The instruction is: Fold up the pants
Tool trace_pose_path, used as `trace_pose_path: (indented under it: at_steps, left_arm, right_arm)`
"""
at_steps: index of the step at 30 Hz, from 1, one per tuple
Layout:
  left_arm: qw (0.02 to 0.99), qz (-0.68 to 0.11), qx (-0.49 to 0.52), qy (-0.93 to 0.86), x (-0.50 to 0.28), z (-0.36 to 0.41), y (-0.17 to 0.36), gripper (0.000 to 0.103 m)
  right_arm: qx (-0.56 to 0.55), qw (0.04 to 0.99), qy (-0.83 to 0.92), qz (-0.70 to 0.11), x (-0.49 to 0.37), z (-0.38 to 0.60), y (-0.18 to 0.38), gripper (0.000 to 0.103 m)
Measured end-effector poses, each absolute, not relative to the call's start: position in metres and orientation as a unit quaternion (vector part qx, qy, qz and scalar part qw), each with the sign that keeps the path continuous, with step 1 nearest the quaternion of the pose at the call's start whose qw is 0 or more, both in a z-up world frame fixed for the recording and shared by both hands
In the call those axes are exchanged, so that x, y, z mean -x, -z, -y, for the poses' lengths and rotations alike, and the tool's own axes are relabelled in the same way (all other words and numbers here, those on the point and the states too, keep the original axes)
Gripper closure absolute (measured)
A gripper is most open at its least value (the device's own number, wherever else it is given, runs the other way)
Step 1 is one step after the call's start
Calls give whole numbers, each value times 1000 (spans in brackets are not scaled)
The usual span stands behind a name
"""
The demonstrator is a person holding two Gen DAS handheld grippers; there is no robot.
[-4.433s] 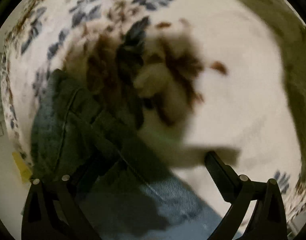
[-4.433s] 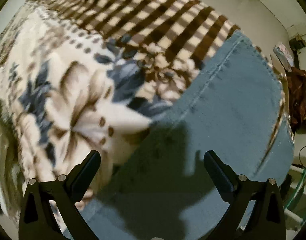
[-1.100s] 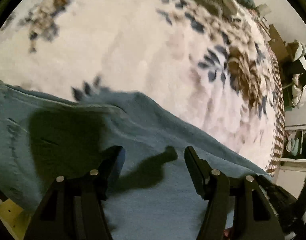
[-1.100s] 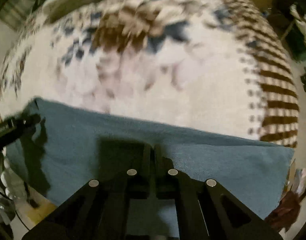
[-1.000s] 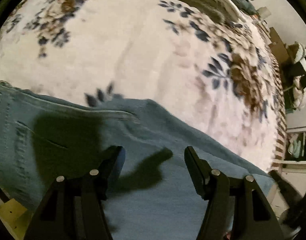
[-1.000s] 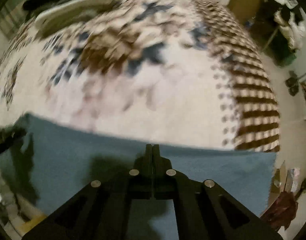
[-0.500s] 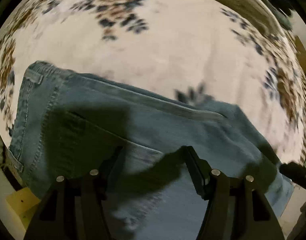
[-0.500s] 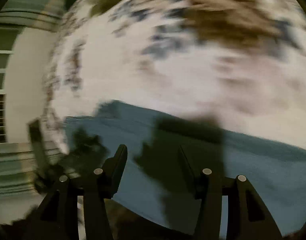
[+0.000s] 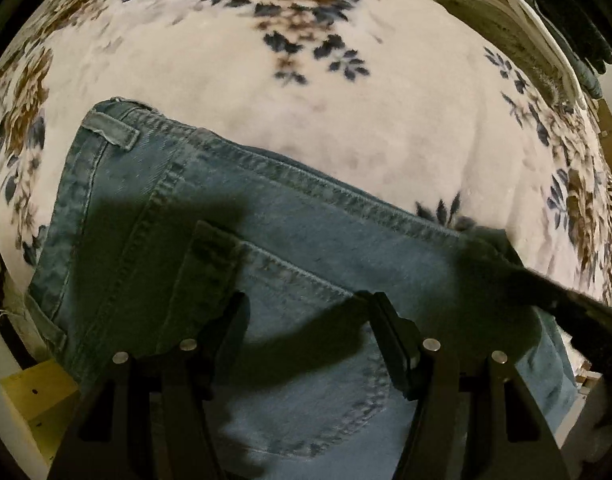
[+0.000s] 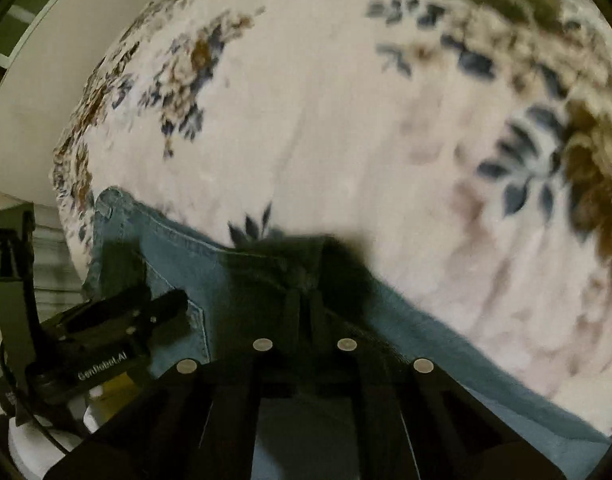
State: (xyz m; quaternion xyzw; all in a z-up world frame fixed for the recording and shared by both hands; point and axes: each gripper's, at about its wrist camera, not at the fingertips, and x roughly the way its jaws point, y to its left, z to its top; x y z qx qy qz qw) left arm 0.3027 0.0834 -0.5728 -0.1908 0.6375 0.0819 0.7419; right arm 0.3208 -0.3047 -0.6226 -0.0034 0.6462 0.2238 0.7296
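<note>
The left gripper (image 9: 306,322) hung with its two black fingers held apart directly over the faded blue denim pants (image 9: 265,240), above the stitched back pocket (image 9: 289,344), and no fabric was caught between the pads. The right gripper (image 10: 303,304) had its jaws just closing, and they stood together at the far edge of the pants (image 10: 233,280), though blur and shadow hid whether any denim was pinched there. The pants lay flat along the near edge of the cream plush blanket with blue and brown flowers (image 9: 346,120), waistband and belt loop (image 9: 109,130) towards the left. Beyond the blanket a stack of folded clothes (image 9: 546,16) sat at the far right
</note>
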Motion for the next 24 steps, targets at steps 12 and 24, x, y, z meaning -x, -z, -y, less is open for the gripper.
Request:
trace_pose_path:
  at_steps: [12, 24]
  left_arm:
    - [754, -636, 162, -21, -305, -56, 546, 44]
    - [742, -662, 74, 76, -358, 87, 564, 44]
  right_arm:
    - [-243, 709, -97, -655, -318, 424, 615, 48]
    - [-457, 581, 183, -648, -236, 624, 672, 47]
